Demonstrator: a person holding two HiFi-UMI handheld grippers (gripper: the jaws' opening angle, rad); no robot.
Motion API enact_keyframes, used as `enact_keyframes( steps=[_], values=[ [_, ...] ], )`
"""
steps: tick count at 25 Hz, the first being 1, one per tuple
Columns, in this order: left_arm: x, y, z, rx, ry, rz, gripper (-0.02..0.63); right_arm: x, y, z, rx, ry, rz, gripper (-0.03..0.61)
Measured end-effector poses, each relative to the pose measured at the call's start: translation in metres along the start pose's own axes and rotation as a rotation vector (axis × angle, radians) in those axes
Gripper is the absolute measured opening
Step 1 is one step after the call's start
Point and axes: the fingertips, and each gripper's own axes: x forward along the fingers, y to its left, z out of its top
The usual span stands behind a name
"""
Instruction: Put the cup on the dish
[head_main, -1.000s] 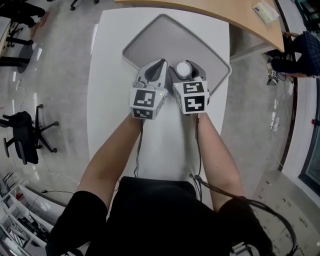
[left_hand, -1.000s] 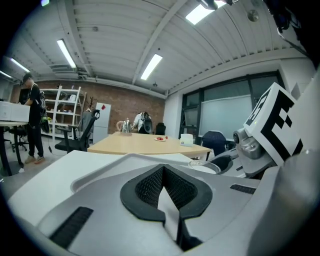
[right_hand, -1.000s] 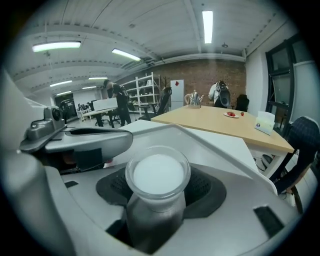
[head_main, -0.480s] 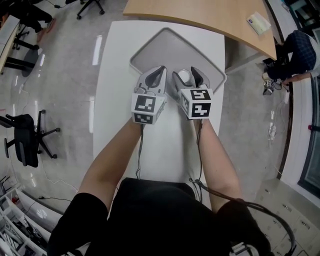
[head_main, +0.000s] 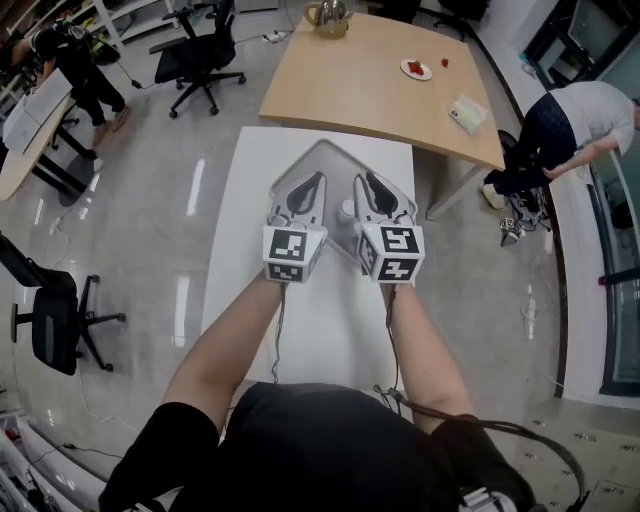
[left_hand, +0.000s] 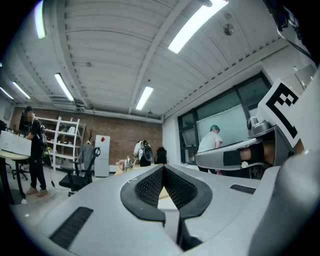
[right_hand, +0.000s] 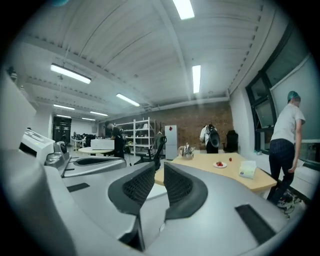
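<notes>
So the cup looks like it's sitting on the dish, that grey square tray-like thing set corner-on at the far end of the white tabletop. From the head view you only catch a little pale round bit of it in the gap between the two grippers, so I can't tell you much about its shape or whether it has a handle. Neither gripper has it. The left gripper has its jaws clenched tip to tip with nothing in them. The right gripper has just been closing its jaws, and there's only a thin slit left between the pads with nothing in the gap, just the room beyond. Both are held about level, side by side, looking out across the office rather than down at the tray. My read is the placing part is basically done and this is the backing-off bit. As for handling, I'd guess the cup is small, light and rigid, probably smooth-sided, so a bit slippery against the pads and easy to tip if you bump it. If anyone had to pick it up again, I'd go across the body from the sides, low-ish and square, with a gentle squeeze rather than pinching the rim. Whether it's ceramic or plastic I honestly can't say from here, so I'd treat it as breakable.
</notes>
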Motion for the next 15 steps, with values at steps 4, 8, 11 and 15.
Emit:
enact_keyframes(
  steps=[4,8,11,15],
  values=[
    [-0.024,-0.016,0.071,0.064,-0.113,-0.016,0.006,-0.040,0.011,0.059,-0.013,-0.078,-0.012,0.019],
    [-0.057,-0.033,0.104,0.016,-0.134,-0.003,0.006,-0.082,0.020,0.082,-0.021,-0.102,-0.015,0.014],
    [-0.072,-0.044,0.115,-0.022,-0.128,-0.019,0.008,-0.101,0.025,0.084,-0.007,-0.103,-0.015,0.012],
    [-0.089,-0.061,0.134,-0.030,-0.146,-0.061,0.007,-0.119,0.029,0.087,0.026,-0.109,-0.028,0.012]
  ],
)
